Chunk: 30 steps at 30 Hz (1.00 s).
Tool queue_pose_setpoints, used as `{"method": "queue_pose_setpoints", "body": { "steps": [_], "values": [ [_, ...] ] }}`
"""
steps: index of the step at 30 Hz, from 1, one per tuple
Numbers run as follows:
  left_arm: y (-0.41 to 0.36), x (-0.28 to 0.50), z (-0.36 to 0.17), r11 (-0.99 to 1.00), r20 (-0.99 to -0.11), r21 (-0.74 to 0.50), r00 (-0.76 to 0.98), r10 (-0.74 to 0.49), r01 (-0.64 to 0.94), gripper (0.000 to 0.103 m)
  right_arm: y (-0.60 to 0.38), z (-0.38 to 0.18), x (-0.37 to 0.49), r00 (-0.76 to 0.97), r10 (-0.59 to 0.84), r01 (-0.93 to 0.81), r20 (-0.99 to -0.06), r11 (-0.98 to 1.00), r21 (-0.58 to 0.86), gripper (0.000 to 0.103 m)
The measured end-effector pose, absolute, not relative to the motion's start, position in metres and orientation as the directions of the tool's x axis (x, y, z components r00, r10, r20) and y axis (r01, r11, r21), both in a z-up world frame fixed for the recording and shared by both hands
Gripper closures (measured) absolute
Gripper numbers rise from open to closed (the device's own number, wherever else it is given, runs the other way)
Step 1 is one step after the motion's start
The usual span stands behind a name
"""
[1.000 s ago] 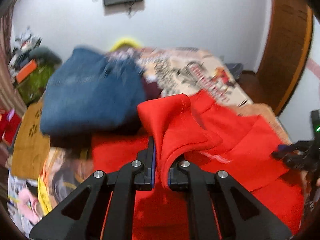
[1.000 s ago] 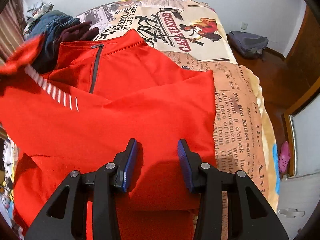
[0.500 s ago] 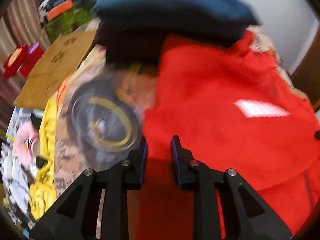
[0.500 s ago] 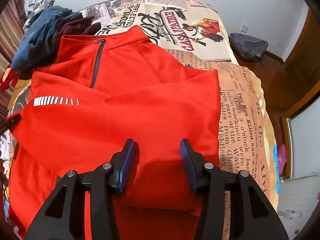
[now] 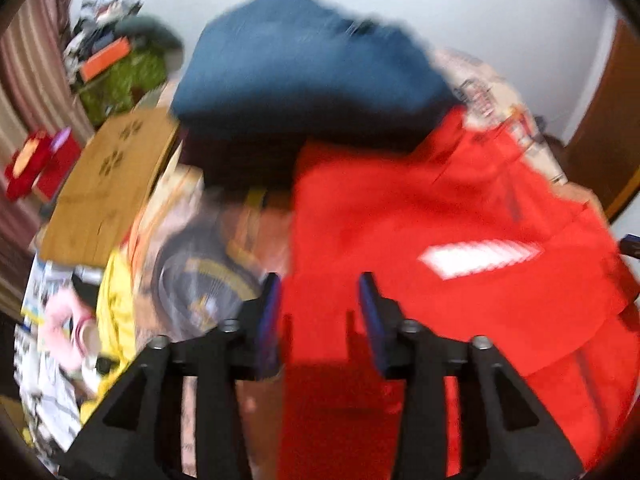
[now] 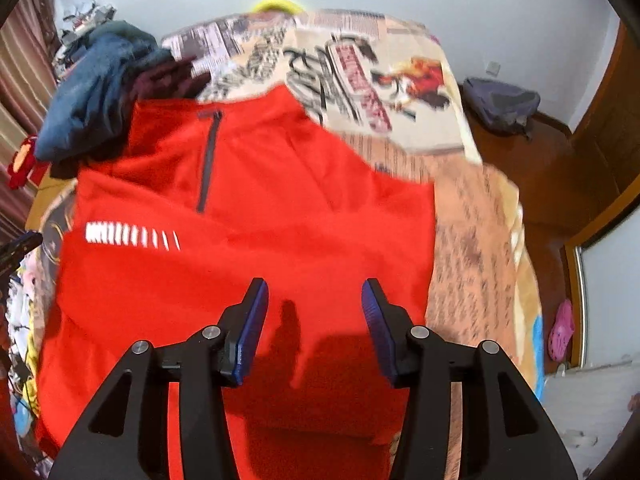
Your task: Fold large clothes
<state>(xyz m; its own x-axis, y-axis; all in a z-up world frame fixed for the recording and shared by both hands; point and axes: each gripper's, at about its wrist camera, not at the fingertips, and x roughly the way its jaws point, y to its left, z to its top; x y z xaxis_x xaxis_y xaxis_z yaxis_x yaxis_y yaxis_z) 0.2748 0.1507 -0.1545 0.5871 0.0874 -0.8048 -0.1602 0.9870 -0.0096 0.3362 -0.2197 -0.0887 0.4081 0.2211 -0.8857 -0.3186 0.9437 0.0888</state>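
Observation:
A large red zip-neck top [image 6: 256, 224] lies on the bed with one sleeve folded across its chest, a white striped patch [image 6: 132, 236] showing. My right gripper [image 6: 314, 328] is open and empty above the top's lower middle. My left gripper [image 5: 320, 320] is open and empty over the top's left edge [image 5: 400, 232]; the view is blurred. The tip of the left gripper shows at the left rim of the right wrist view [image 6: 16, 248].
A pile of blue jeans and dark clothes [image 6: 100, 88] sits beside the top's collar, also in the left wrist view [image 5: 304, 68]. The printed bedsheet [image 6: 360, 64] covers the bed. A wooden board [image 5: 108, 184] and clutter lie left of the bed. A bag [image 6: 500, 104] lies on the floor.
My left gripper has let go of the red sleeve, which now lies folded across the top, and has opened wide and pulled back to the top's left edge. My right gripper stays open.

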Motion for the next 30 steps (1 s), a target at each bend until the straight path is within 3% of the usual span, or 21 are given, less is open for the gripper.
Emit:
{"method": "queue_pose_setpoints", "body": {
  "steps": [2, 8, 16, 22, 30],
  "values": [
    [0.138, 0.287, -0.139, 0.991, -0.779, -0.025, 0.624, 0.062, -0.129, 0.049, -0.215, -0.076, 0.342, 0.436, 0.230, -0.330, -0.870, 0.940, 0.083, 0.058],
    [0.102, 0.330, -0.117, 0.997, -0.748, -0.053, 0.663, -0.003, -0.056, 0.048, -0.195, -0.052, 0.365, 0.479, 0.270, -0.380, -0.836, 0.921, 0.080, 0.058],
    [0.061, 0.389, -0.139, 0.998, -0.778, -0.044, 0.625, -0.057, 0.037, 0.048, -0.166, -0.061, 0.407, 0.435, 0.313, -0.422, -0.844, 0.899, 0.116, 0.057],
    [0.059, 0.428, -0.180, 0.998, -0.803, 0.064, 0.593, 0.064, -0.022, 0.048, -0.147, -0.090, 0.453, 0.343, 0.321, -0.408, -0.883, 0.898, 0.168, 0.057],
    [0.077, 0.450, -0.209, 0.995, -0.801, 0.029, 0.593, 0.083, -0.100, 0.048, -0.117, -0.140, 0.516, 0.235, 0.260, -0.391, -0.936, 0.907, 0.154, 0.057]
  ]
}}
